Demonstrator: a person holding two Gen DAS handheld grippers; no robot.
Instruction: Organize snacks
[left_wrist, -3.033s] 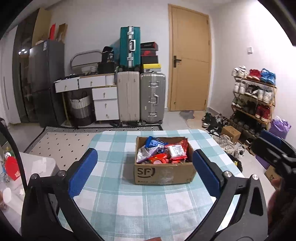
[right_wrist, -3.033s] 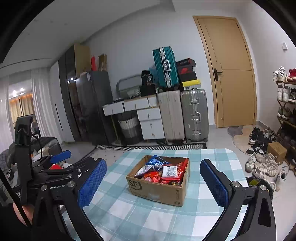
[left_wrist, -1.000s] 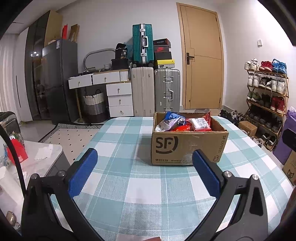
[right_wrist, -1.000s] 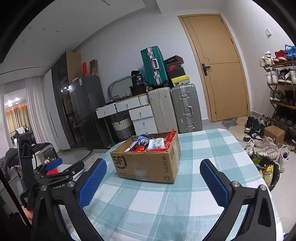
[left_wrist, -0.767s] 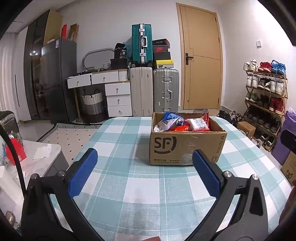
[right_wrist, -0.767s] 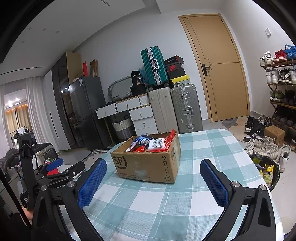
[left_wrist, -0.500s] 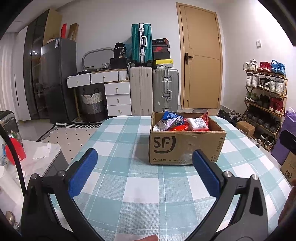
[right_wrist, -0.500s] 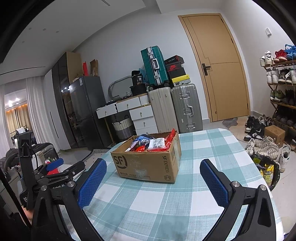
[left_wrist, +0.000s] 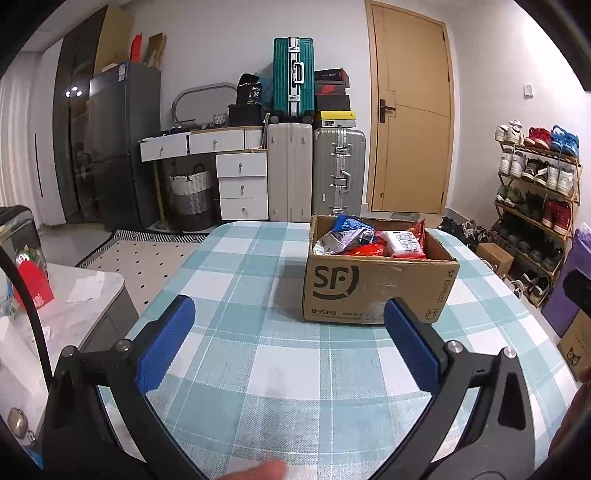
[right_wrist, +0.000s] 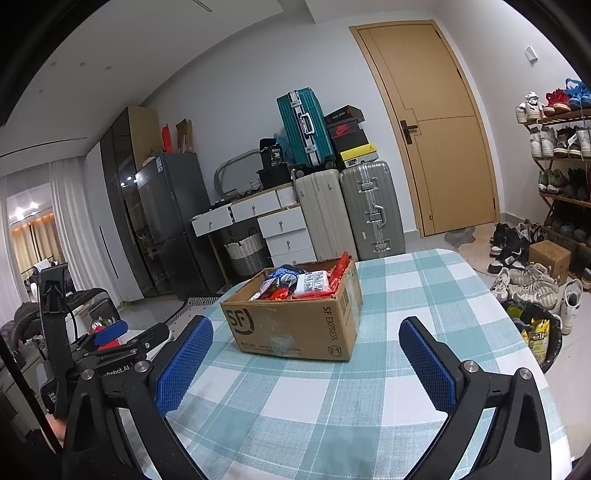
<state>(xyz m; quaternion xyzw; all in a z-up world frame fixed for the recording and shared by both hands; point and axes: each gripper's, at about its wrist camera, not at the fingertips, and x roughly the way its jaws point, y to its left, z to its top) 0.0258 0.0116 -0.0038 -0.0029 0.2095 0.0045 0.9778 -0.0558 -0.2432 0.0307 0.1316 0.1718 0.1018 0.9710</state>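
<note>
Nearest, the left gripper (left_wrist: 290, 325) and right gripper (right_wrist: 304, 347) hover with blue-padded fingers (right_wrist: 424, 360) spread wide, holding nothing, short of the brown cardboard SF box (left_wrist: 376, 280) on the teal-and-white checked tabletop (left_wrist: 240, 295). The box's long axis runs left-right, logo facing the grippers. Crumpled snack packets (left_wrist: 369, 240) fill it; their labels are unreadable.

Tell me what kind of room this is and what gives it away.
Most likely the entry or living area of a lived-in home. A shoe rack full of sneakers stands by a wooden door, suitcases are stacked against the wall, and a fridge stands left.
</note>
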